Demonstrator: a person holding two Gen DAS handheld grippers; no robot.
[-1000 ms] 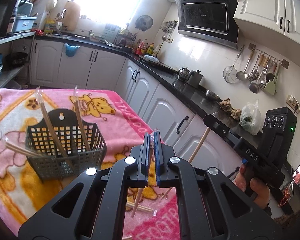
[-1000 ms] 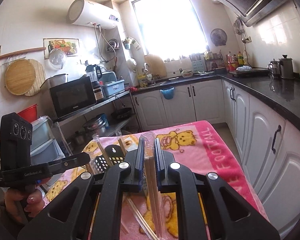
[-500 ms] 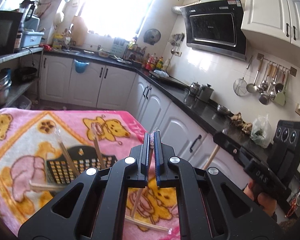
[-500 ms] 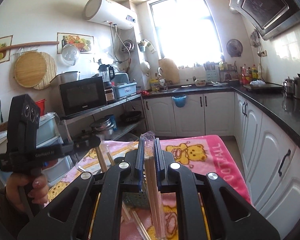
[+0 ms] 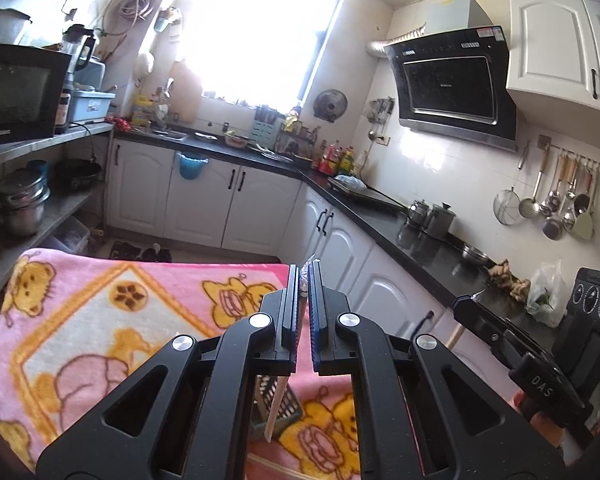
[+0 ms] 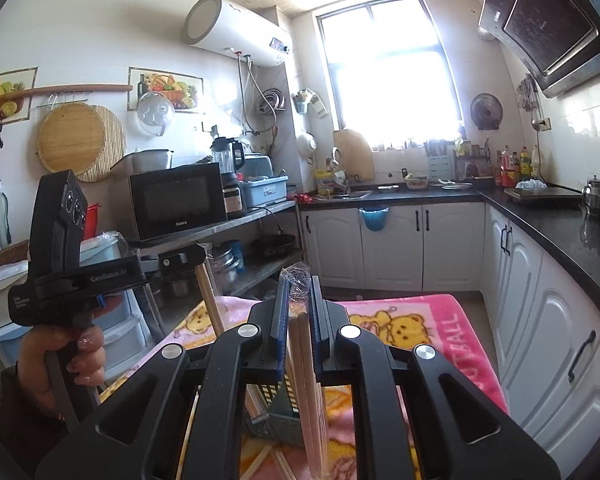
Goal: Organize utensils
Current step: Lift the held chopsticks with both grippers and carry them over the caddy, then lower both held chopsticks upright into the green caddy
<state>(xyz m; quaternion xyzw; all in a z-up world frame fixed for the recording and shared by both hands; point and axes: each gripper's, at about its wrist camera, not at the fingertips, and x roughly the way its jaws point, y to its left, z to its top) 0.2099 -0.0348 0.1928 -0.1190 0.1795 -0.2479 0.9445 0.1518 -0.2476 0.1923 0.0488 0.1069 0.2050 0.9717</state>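
Since a second ago both grippers have tilted upward, so the pink bear blanket [image 5: 100, 320] now fills less of each view and the dark mesh basket [image 5: 288, 408] has slid down to 6 o'clock, mostly hidden behind the fingers. In the left wrist view only a corner of the basket shows, under the left gripper [image 5: 304, 312], whose jaws are clamped on a wrapped pair of chopsticks [image 5: 276, 408] that hangs down in front of the basket, its tip low at 6 o'clock. What is inside the basket cannot be told from that view. The right wrist view shows more: the basket [image 6: 280, 412] sits on the blanket [image 6: 440, 320] at 6 o'clock with light sticks leaning at its left side, and more chopsticks lie loose on the blanket at 7 o'clock. The right gripper [image 6: 298, 312] is closed on its own wrapped pair of chopsticks [image 6: 310, 400], plastic crinkling out above the fingertips. Only this view shows the left hand [image 6: 64, 364] at 8 o'clock, gripping its handle, a chopstick slanting down below it. Only the left view shows the right gripper's body at 4 o'clock.
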